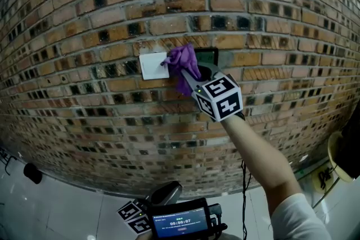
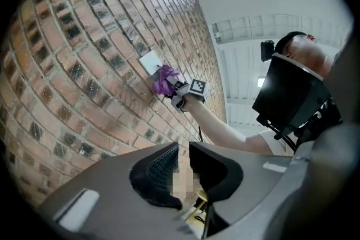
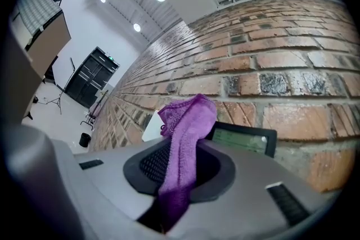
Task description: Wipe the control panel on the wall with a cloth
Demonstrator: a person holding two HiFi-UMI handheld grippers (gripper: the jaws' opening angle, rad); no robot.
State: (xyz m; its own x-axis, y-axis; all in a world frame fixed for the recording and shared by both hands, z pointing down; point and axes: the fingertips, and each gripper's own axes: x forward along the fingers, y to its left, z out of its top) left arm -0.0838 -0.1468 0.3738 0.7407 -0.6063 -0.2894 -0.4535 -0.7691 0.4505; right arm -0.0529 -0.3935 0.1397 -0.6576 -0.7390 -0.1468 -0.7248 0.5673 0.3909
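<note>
A purple cloth (image 1: 183, 66) is pressed against the brick wall (image 1: 84, 25), over the left part of a black control panel (image 1: 207, 55). My right gripper (image 1: 190, 75) is shut on the cloth, with its marker cube (image 1: 220, 98) just behind. In the right gripper view the cloth (image 3: 188, 126) hangs between the jaws of the right gripper (image 3: 180, 168), and the panel's greenish screen (image 3: 244, 139) shows to its right. My left gripper (image 2: 183, 168) stays low, far from the panel, jaws close together with nothing held.
A white blank plate (image 1: 153, 64) sits on the wall just left of the panel. A black cable (image 1: 243, 188) hangs below it. A dark object (image 1: 32, 172) lies on the white floor at lower left. A black doorway (image 3: 93, 78) is far along the wall.
</note>
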